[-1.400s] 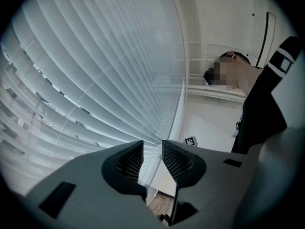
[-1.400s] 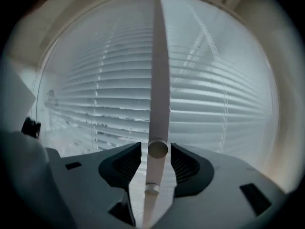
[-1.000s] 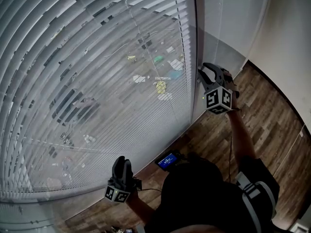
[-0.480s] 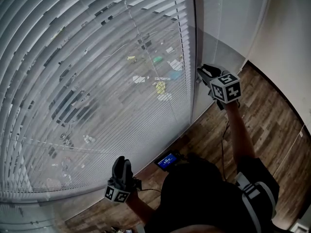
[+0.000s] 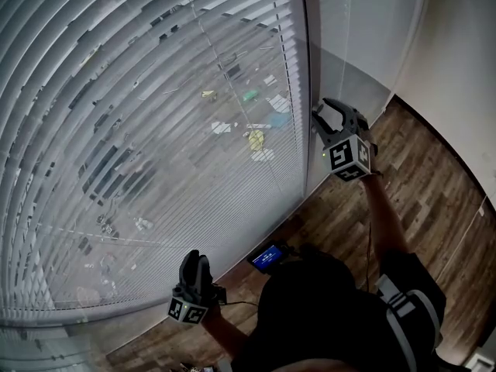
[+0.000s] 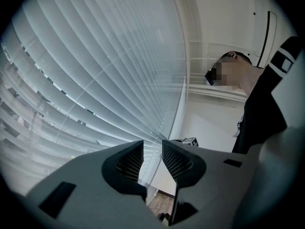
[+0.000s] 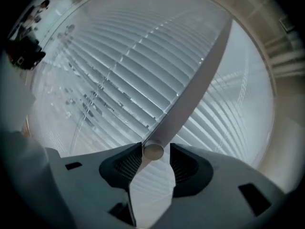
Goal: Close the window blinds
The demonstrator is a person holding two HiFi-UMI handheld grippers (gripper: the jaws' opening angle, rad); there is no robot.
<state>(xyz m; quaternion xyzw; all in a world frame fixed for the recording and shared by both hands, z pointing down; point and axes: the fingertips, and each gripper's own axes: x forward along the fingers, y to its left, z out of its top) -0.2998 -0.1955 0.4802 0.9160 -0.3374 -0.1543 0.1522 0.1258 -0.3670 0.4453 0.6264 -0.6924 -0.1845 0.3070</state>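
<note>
The white slatted blinds [image 5: 155, 130] cover the big window, and the street below still shows between the slats. My right gripper [image 5: 332, 113] is raised at their right edge, by the window post. In the right gripper view the round end of the tilt wand [image 7: 153, 151] sits between the jaws of my right gripper [image 7: 156, 159]. Those jaws are opening, and a gap shows on the wand's right side. My left gripper [image 5: 195, 263] hangs low near the blinds' bottom rail. Its fingers [image 6: 177, 160] stand slightly apart with nothing between them, pointing up along the blinds [image 6: 95, 70].
A small device with a blue screen [image 5: 268, 256] lies on the wooden floor [image 5: 434, 184] below the window. A second blind panel [image 5: 349, 29] and a white wall [image 5: 457, 53] close the corner at right. The person's torso [image 5: 333, 316] is near the glass.
My right gripper twisted at the wand, its marker cube swinging up half a second ago and back down now. The left gripper has stayed put.
</note>
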